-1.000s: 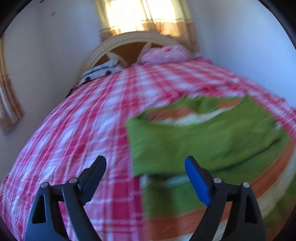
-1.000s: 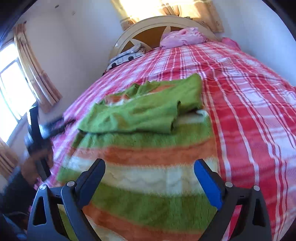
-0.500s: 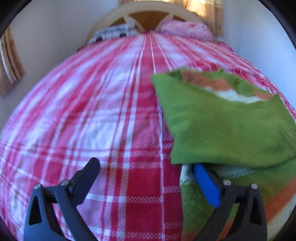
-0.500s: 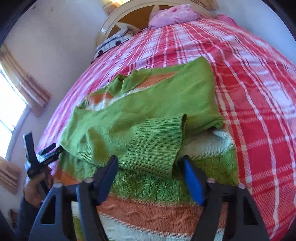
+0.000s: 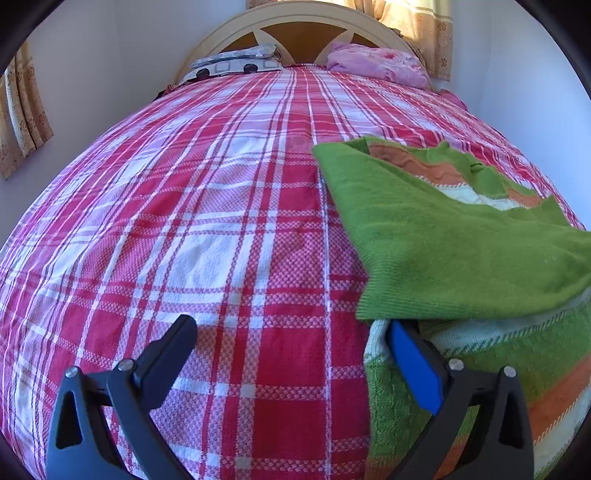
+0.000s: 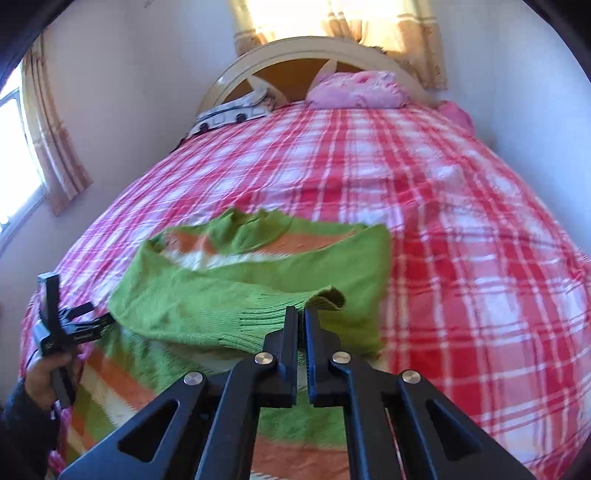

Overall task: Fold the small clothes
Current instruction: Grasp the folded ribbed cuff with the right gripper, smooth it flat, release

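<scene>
A green knit sweater [image 5: 461, 251] with orange and white stripes lies on the red plaid bed [image 5: 229, 229]. A green sleeve is folded across its body. My right gripper [image 6: 301, 312] is shut on that sleeve's ribbed cuff [image 6: 258, 314] and holds it raised a little off the sweater [image 6: 207, 295]. My left gripper [image 5: 290, 325] stands open at the sweater's left edge, low over the bed. Its blue finger [image 5: 410, 362] is tucked under the folded sleeve's hem, while the black finger [image 5: 173, 347] is over bare bedspread. In the right wrist view the left gripper [image 6: 70, 328] shows at the left, held by a hand [image 6: 44, 373].
A pink pillow [image 5: 373, 64] and a patterned pillow [image 5: 236, 64] lie against the cream headboard [image 5: 295, 14]. White walls run close along both sides of the bed. Curtains [image 6: 55, 147] hang by a window on the left. Bare bedspread stretches left of and beyond the sweater.
My right gripper closed on the sleeve cuff and lifted it toward me. My left gripper sank to the sweater's left edge and kept still there, jaws wide.
</scene>
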Motion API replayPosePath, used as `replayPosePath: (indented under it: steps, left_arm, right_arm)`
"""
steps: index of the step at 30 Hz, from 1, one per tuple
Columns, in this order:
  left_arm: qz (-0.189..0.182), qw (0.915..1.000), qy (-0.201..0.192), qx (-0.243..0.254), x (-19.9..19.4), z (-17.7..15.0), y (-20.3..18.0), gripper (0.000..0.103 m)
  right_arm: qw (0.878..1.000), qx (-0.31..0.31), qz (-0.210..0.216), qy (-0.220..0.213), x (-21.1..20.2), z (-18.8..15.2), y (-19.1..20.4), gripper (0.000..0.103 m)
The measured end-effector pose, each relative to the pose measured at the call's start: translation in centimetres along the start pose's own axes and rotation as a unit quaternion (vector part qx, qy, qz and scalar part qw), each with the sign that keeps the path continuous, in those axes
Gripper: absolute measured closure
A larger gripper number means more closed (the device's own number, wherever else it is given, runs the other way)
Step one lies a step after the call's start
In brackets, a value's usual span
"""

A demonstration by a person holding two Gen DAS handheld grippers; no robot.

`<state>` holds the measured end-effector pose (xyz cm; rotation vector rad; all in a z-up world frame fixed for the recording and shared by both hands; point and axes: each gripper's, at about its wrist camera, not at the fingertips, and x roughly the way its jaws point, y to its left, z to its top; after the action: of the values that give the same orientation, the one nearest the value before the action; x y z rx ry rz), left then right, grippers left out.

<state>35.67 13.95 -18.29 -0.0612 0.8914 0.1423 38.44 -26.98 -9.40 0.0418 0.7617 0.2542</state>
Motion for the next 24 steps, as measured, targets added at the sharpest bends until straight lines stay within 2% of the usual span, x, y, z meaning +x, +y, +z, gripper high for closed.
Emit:
replayPosePath:
  steps: [4, 6, 7, 8, 10, 11, 14, 15, 16, 18, 20, 21, 24]
  left_arm:
    - [-0.005, 1.0, 0.005, -0.001, 0.2, 0.0, 0.0, 0.0]
    - [-0.004, 1.0, 0.005, 0.0, 0.2, 0.0, -0.1, 0.0]
    - [-0.001, 1.0, 0.005, 0.002, 0.2, 0.0, -0.1, 0.0]
    - [0.003, 1.0, 0.004, 0.005, 0.2, 0.0, -0.3, 0.0]
    - [0.008, 0.9999, 0.0, 0.008, 0.1, -0.1, -0.4, 0.0]
    - [0.009, 0.9999, -0.001, 0.008, 0.1, -0.1, -0.4, 0.0]
    - [0.016, 0.9998, -0.013, 0.005, -0.3, -0.2, -0.3, 0.0]
    - [0.018, 0.9997, -0.016, 0.003, -0.4, -0.2, -0.2, 0.0]
    - [0.021, 0.9996, -0.019, -0.002, -0.5, -0.2, -0.1, 0.0]
    - [0.022, 0.9995, -0.019, -0.011, -0.4, -0.2, 0.3, 0.0]
    - [0.023, 0.9996, -0.014, -0.01, -0.2, -0.2, 0.2, 0.0]
    - [0.024, 0.9996, -0.014, -0.009, -0.2, -0.2, 0.1, 0.0]
    - [0.021, 0.9996, -0.014, -0.01, -0.2, -0.3, 0.1, 0.0]
  right_arm:
    - [0.999, 0.02, 0.0, 0.036, 1.4, -1.2, -2.0, 0.103]
    - [0.998, 0.018, 0.015, 0.061, 2.4, -2.1, -2.1, 0.103]
    - [0.997, 0.019, 0.019, 0.068, 2.8, -2.5, -2.0, 0.1]
    - [0.997, 0.022, 0.026, 0.073, 3.1, -2.6, -1.9, 0.093]
    - [0.994, 0.041, 0.062, 0.075, 3.4, -2.8, -1.8, 0.014]
    - [0.993, 0.048, 0.082, 0.066, 3.3, -2.8, -1.6, 0.013]
    - [0.994, 0.03, 0.077, 0.07, 3.7, -2.8, 0.3, 0.014]
    - [0.993, 0.028, 0.077, 0.08, 4.1, -2.9, 0.8, 0.018]
    - [0.993, 0.03, 0.073, 0.093, 4.7, -3.2, 1.1, 0.028]
    - [0.992, 0.034, 0.059, 0.11, 5.5, -3.7, 1.2, 0.04]
    - [0.992, 0.031, 0.043, 0.117, 6.1, -4.3, 1.2, 0.059]
    - [0.993, 0.021, 0.039, 0.109, 6.0, -4.4, 1.3, 0.089]
    - [0.996, 0.003, 0.03, 0.081, 4.3, -3.8, 1.4, 0.094]
